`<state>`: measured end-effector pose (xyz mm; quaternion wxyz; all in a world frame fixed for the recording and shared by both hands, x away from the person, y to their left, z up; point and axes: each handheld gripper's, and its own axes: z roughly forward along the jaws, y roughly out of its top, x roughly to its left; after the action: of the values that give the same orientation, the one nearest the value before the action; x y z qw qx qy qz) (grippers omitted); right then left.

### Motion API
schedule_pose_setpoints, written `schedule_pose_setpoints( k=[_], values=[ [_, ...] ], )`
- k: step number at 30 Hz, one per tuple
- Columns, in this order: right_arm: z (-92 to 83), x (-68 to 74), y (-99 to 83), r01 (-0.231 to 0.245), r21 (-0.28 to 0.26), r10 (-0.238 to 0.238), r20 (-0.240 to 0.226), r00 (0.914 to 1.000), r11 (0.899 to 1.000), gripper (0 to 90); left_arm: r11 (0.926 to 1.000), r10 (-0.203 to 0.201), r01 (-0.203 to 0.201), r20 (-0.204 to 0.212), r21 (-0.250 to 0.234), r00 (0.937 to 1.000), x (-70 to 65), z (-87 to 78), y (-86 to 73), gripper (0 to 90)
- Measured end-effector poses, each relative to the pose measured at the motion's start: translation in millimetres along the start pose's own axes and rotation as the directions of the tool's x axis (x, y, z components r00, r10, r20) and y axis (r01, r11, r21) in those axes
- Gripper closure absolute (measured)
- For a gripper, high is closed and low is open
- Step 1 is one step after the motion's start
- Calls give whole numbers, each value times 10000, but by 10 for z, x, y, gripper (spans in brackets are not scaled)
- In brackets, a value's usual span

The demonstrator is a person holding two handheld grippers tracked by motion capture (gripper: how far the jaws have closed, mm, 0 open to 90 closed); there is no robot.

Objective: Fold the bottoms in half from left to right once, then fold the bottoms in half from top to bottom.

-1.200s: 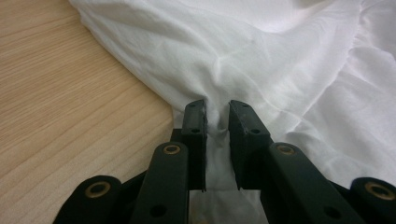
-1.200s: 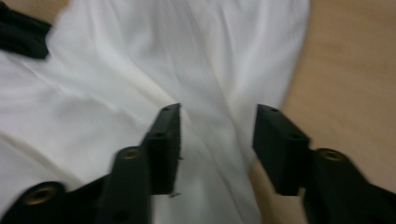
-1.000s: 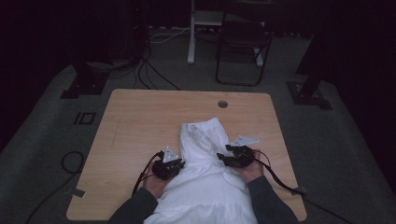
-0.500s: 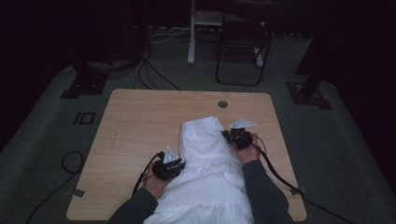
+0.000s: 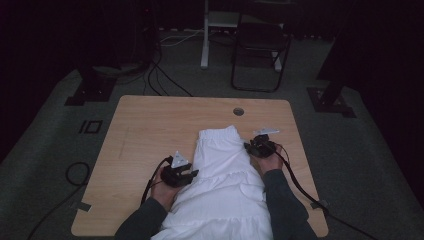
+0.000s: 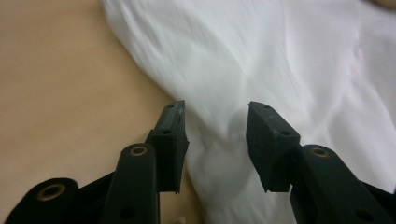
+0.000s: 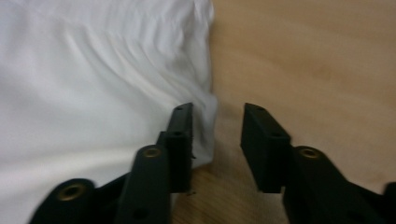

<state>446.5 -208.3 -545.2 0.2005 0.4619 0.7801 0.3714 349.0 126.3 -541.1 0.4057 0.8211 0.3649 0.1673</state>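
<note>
White garment (image 5: 227,175) flat | left hand-held gripper (image 6: 215,122) just opening over its edge | right hand-held gripper (image 7: 217,122) opening at its hem

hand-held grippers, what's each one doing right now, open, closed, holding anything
Left hand-held gripper: open, jaws just opening, white garment between them but not pinched.
Right hand-held gripper: open, jaws just reopened at the garment's edge, holding nothing.

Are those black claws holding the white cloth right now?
No. Both the left gripper and right gripper have just been opening; nothing is pinched. The white cloth lies loose at their tips.
</note>
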Motion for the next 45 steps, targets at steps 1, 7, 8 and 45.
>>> schedule_pose_setpoints(
  k=[1,7,8,45],
  values=[
    [-36,10,22,80,-216,-82,-70,9999,9997,575,9999,71,-72,-77,-114,9999,28,13,78,570],
    [61,150,74,418,-271,-425,-254,9988,9988,519,10000,39,-42,-842,-31,9964,180,437,499,491],
    [111,167,50,445,-138,-448,-232,9987,9989,537,9999,-19,33,-941,151,9956,188,549,499,490],
    [-502,639,-454,478,-853,-607,-1559,9859,9952,317,9986,-410,412,-60,334,9991,-190,172,-183,730]
  ],
)
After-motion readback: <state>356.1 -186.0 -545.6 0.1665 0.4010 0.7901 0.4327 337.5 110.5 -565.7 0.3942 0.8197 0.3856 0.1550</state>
